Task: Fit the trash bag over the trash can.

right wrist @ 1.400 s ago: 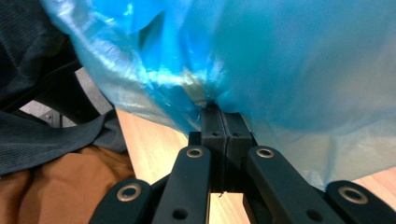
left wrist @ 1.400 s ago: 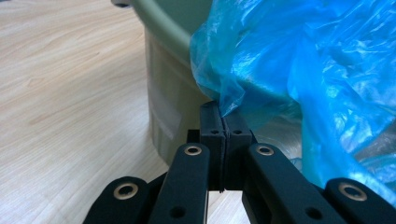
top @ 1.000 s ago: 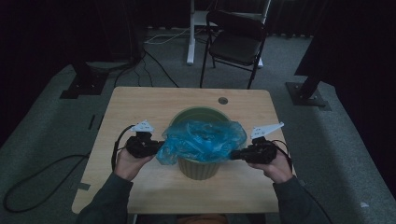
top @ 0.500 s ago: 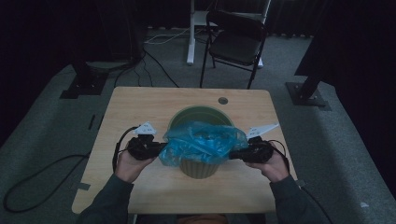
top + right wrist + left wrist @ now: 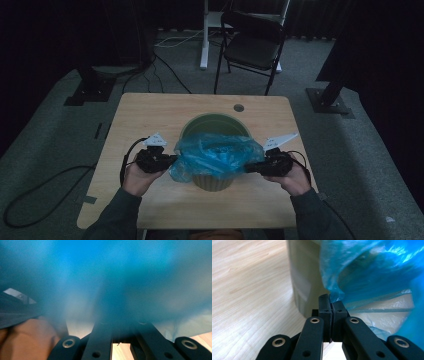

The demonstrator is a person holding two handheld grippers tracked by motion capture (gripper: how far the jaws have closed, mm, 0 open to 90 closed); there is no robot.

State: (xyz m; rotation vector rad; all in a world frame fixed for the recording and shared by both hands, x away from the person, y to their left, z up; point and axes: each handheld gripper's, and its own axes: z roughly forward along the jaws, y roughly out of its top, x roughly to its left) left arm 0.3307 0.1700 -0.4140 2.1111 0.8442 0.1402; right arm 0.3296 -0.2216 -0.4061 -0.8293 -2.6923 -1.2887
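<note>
Left gripper (image 5: 167, 161) and right gripper (image 5: 252, 168) — each clamped on thin blue plastic bag (image 5: 217, 156), stretched between them over round green bin (image 5: 212, 125).

Blurred blue plastic bag (image 5: 120, 277) draped over closed black tongs (image 5: 120, 340), wooden table (image 5: 202, 338)

Crinkled blue plastic bag (image 5: 216, 156) stretched over near rim of upright green bin (image 5: 212, 125), mid-table.

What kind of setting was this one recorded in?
Probably a studio or lab set up for recording, not a home: a lone wooden table on grey carpet, dark curtains behind, a folding chair, and black stand bases with cables on the floor.
</note>
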